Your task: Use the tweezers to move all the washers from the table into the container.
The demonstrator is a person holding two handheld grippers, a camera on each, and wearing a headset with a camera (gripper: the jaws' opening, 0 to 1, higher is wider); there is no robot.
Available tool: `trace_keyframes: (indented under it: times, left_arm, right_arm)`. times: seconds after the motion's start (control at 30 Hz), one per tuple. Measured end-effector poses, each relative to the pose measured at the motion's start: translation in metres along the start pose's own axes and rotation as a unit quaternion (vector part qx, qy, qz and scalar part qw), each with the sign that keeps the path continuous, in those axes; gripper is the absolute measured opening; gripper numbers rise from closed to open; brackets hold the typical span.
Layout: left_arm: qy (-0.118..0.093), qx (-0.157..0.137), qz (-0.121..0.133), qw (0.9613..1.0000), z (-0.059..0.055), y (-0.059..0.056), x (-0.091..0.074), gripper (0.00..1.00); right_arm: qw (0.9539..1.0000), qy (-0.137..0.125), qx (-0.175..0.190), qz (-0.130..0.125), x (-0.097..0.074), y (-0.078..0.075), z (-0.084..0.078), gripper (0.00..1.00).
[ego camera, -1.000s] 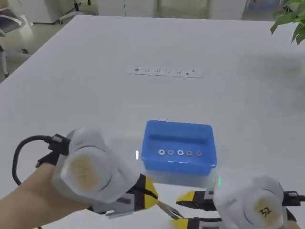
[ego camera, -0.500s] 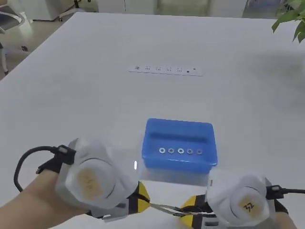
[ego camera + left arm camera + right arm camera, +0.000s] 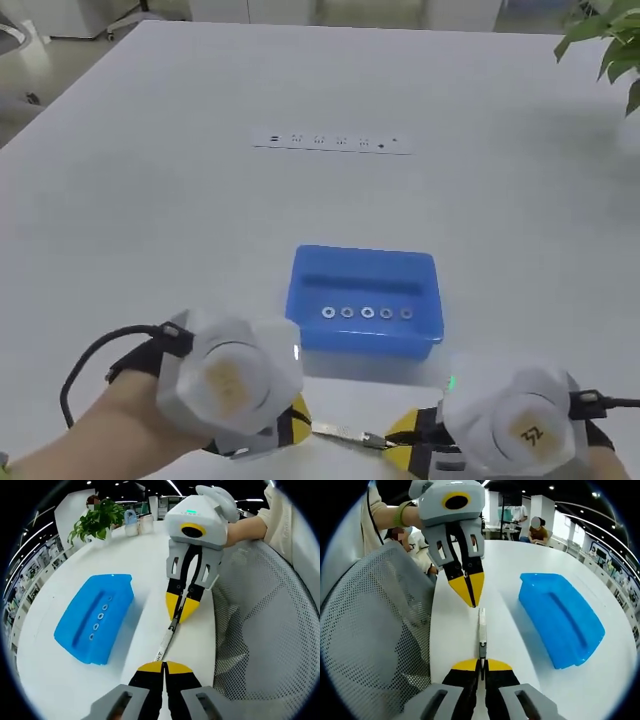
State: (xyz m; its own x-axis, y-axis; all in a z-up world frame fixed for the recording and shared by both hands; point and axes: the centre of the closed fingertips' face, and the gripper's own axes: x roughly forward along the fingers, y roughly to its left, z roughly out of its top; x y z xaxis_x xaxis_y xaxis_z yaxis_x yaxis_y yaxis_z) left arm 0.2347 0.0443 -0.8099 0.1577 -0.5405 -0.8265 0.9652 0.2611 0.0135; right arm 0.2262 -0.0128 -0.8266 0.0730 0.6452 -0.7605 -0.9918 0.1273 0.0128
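The head view looks down from above and behind onto the table (image 3: 150, 200), while both gripper views sit low and close, facing each other along the tweezers (image 3: 167, 639), all sharing the blue container (image 3: 560, 620).

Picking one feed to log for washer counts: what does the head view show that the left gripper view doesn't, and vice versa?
Head view adds: the power strip beyond the container.
Left gripper view adds: a mesh chair back and cups beside the plant.
Both share: the blue container with its row of washers, the plant, and the tweezers spanning between the left gripper and right gripper.
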Motion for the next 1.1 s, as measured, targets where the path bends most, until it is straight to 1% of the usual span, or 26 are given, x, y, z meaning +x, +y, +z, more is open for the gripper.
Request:
trace_keyframes:
  times: [0.03, 0.13, 0.23, 0.27, 0.33, 0.37, 0.4, 0.43, 0.47, 0.5, 0.53, 0.63, 0.67, 0.7, 0.73, 0.77, 0.8, 0.83, 0.87, 0.9, 0.93, 0.97, 1.0, 1.03, 1.07, 1.1]
  left_arm:
    - [0.003, 0.0, 0.002, 1.0, -0.002, 0.0, 0.002, 0.0]
    - [0.005, -0.004, 0.001, 1.0, -0.003, -0.002, 0.001, 0.0]
    - [-0.002, -0.005, 0.011, 0.9999, -0.004, 0.0, -0.002, 0.0]
    - [-0.007, -0.008, 0.016, 0.9998, -0.005, 0.002, -0.003, 0.0]
    - [-0.018, -0.024, 0.02, 0.9994, -0.006, 0.005, -0.004, 0.0]
    - [-0.021, -0.028, 0.021, 0.9992, -0.007, 0.005, -0.005, 0.0]
    - [-0.027, -0.042, 0.023, 0.9985, -0.007, 0.007, -0.005, 0.0]
    - [-0.029, -0.049, 0.023, 0.9981, -0.008, 0.007, -0.005, 0.0]
    - [-0.031, -0.056, 0.02, 0.9977, -0.009, 0.007, -0.006, 0.0]
    - [-0.032, -0.062, 0.019, 0.9974, -0.009, 0.008, -0.006, 0.02]
    - [-0.032, -0.07, 0.019, 0.9968, -0.01, 0.01, -0.005, 0.05]
    - [-0.028, -0.079, 0.015, 0.9963, -0.01, 0.015, -0.003, 0.1]
    - [-0.028, -0.081, 0.013, 0.9963, -0.009, 0.017, -0.001, 0.1]
    - [-0.03, -0.081, 0.006, 0.9962, -0.007, 0.017, 0.001, 0.1]
    - [-0.03, -0.084, -0.006, 0.996, -0.005, 0.015, 0.003, 0.1]
    - [-0.027, -0.089, -0.025, 0.9954, -0.004, 0.01, 0.005, 0.1]
    - [-0.025, -0.09, -0.039, 0.9949, -0.004, 0.007, 0.007, 0.1]
    - [-0.021, -0.094, -0.055, 0.9939, -0.004, 0.003, 0.01, 0.1]
    - [-0.013, -0.091, -0.067, 0.9935, -0.006, 0.0, 0.013, 0.1]
    - [-0.009, -0.085, -0.066, 0.9942, -0.007, 0.001, 0.015, 0.09]
    - [-0.015, -0.083, -0.083, 0.993, -0.005, -0.005, 0.014, 0.06]
    - [-0.017, -0.087, -0.076, 0.9931, -0.003, 0.001, 0.017, 0.05]
    - [-0.015, -0.091, -0.08, 0.9925, -0.003, 0.001, 0.017, 0.05]
    - [-0.018, -0.088, -0.081, 0.9926, -0.002, 0.001, 0.018, 0.04]
    - [-0.016, -0.084, -0.083, 0.9929, -0.002, 0.0, 0.018, 0.04]
    - [-0.011, -0.072, -0.085, 0.9937, -0.003, -0.001, 0.018, 0.03]
  right_arm:
    - [1.0, 0.005, -0.002, -0.002, 0.001, 0.0, -0.001, 0.0]
    - [0.9999, 0.005, -0.012, -0.004, 0.001, -0.002, 0.0, 0.0]
    - [0.9992, 0.012, -0.035, -0.015, -0.001, -0.006, -0.002, 0.0]
    - [0.9991, 0.013, -0.036, -0.016, -0.001, -0.006, -0.002, 0.0]
    - [0.9979, 0.008, -0.06, -0.023, -0.005, -0.008, 0.001, 0.0]
    - [0.9959, 0.008, -0.082, -0.038, -0.008, -0.012, 0.003, 0.0]
    - [0.994, 0.015, -0.099, -0.044, -0.01, -0.013, 0.004, 0.0]
    - [0.9895, 0.019, -0.134, -0.051, -0.013, -0.013, 0.006, 0.0]
    - [0.9864, 0.021, -0.153, -0.056, -0.015, -0.014, 0.008, 0.0]
    - [0.9827, 0.03, -0.173, -0.059, -0.018, -0.012, 0.008, 0.0]
    - [0.9802, 0.03, -0.187, -0.058, -0.02, -0.011, 0.009, 0.0]
    - [0.9752, 0.037, -0.212, -0.051, -0.022, -0.005, 0.01, 0.0]
    - [0.9709, 0.037, -0.231, -0.052, -0.023, -0.005, 0.012, 0.0]
    - [0.9678, 0.041, -0.242, -0.056, -0.023, -0.005, 0.012, 0.0]
    - [0.966, 0.048, -0.248, -0.055, -0.023, -0.004, 0.01, 0.0]
    - [0.9637, 0.051, -0.256, -0.057, -0.023, -0.004, 0.01, 0.0]
    - [0.961, 0.052, -0.264, -0.061, -0.024, -0.004, 0.011, 0.0]
    - [0.9606, 0.052, -0.266, -0.06, -0.024, -0.003, 0.012, 0.0]
    - [0.958, 0.052, -0.275, -0.061, -0.024, -0.003, 0.013, 0.0]
    - [0.9545, 0.053, -0.286, -0.065, -0.025, -0.005, 0.015, 0.0]
    - [0.952, 0.057, -0.294, -0.064, -0.025, -0.005, 0.015, 0.0]
    - [0.9499, 0.059, -0.3, -0.063, -0.025, -0.005, 0.015, 0.0]
    - [0.9465, 0.064, -0.309, -0.069, -0.025, -0.007, 0.015, 0.0]
    - [0.9446, 0.066, -0.313, -0.074, -0.026, -0.009, 0.015, 0.0]
    - [0.9462, 0.066, -0.308, -0.072, -0.025, -0.01, 0.015, 0.0]
    - [0.9505, 0.064, -0.296, -0.07, -0.025, -0.011, 0.013, 0.0]
